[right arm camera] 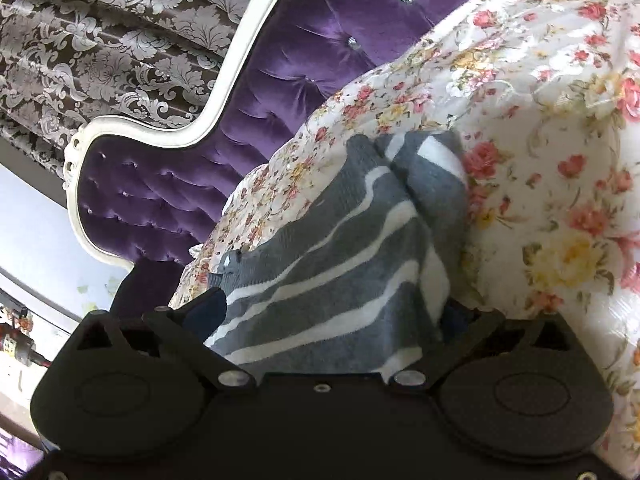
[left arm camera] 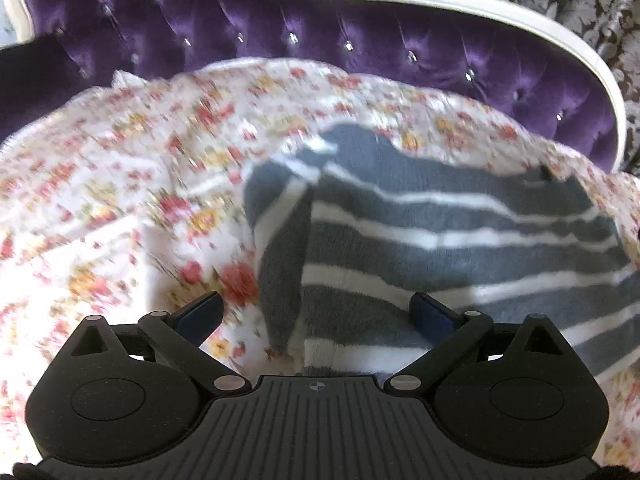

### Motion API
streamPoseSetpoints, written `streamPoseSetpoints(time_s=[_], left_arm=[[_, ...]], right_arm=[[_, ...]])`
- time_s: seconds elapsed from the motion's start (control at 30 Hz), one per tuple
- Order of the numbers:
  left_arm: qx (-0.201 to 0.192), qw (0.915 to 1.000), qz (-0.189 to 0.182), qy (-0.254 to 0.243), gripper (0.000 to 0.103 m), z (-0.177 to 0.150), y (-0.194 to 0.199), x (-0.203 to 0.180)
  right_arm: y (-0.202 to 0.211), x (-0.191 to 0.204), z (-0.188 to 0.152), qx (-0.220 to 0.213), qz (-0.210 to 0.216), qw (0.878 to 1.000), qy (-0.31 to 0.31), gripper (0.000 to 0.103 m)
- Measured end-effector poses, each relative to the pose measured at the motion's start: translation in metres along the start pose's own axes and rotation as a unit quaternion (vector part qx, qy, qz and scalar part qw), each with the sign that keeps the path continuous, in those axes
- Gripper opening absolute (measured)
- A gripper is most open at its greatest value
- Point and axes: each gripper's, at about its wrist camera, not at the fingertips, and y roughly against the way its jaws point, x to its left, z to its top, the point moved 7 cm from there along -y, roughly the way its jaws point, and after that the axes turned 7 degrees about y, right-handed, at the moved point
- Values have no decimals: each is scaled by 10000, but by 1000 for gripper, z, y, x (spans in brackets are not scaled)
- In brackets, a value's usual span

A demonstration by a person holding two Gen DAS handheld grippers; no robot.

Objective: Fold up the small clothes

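The left hand-held gripper (left arm camera: 316,314) hangs spread over the bed, its fingers (left arm camera: 200,312) apart, with the near left edge of the grey-and-white striped sweater (left arm camera: 440,216) lying between them but not pinched. The sweater lies on the flowered bedspread (left arm camera: 120,184), a sleeve (left arm camera: 280,248) folded across its left side, and the body runs off to the right. Risk on this side: if the jaws close where they stand, they probably catch only the sleeve or one layer, or pull bedspread up with it, so the fold comes out crooked. The left view is blurred, so the exact hem line is hard to place. There is open bedspread to the left of the sweater, good room to swing. Behind it the purple tufted headboard (left arm camera: 360,40) with its white frame (left arm camera: 440,0) walls off the far side, fairly near the sweater's top edge. The right hand-held gripper (right arm camera: 332,312) is spread wide too, sweater cloth bunched between the jaws and draped over the body, nothing clamped. The right fingertip is hidden under cloth. Risk here: the knit snags on the linkage when the hand pulls away and drags the fold open. A raised hump of bedspread (right arm camera: 540,184) crowds the right side, while the bed's edge and headboard end (right arm camera: 132,184) sit close to the left, so there's little room either way.
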Motion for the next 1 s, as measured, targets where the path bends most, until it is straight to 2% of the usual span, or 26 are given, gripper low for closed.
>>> streamPoseSetpoints(time_s=[0.1, 0.17, 0.33, 0.53, 0.6, 0.73, 1.0], left_arm=[[-313, 9994, -66, -96, 100, 14, 23, -14], [-358, 9990, -167, -201, 100, 21, 31, -30], [-9, 9985, -356, -407, 101, 25, 19, -75], [471, 9966, -6, -677, 100, 9, -21, -105], [657, 9951, 103, -737, 101, 1, -32, -106], [482, 9953, 225, -810, 103, -6, -36, -106], [625, 9937, 258, -898, 103, -3, -40, -110]], right_arm=[[1, 0, -1, -27, -44, 10000, 29, 103], [1, 0, -1, -38, -73, 10000, -16, 103], [1, 0, 0, 16, -124, 9999, -119, 103], [3, -2, -1, 119, -124, 9994, -288, 103], [3, -2, -1, 138, -132, 9994, -298, 103], [2, -1, -2, 146, -172, 9993, -299, 103], [3, -3, -1, 96, -160, 9987, -466, 103]])
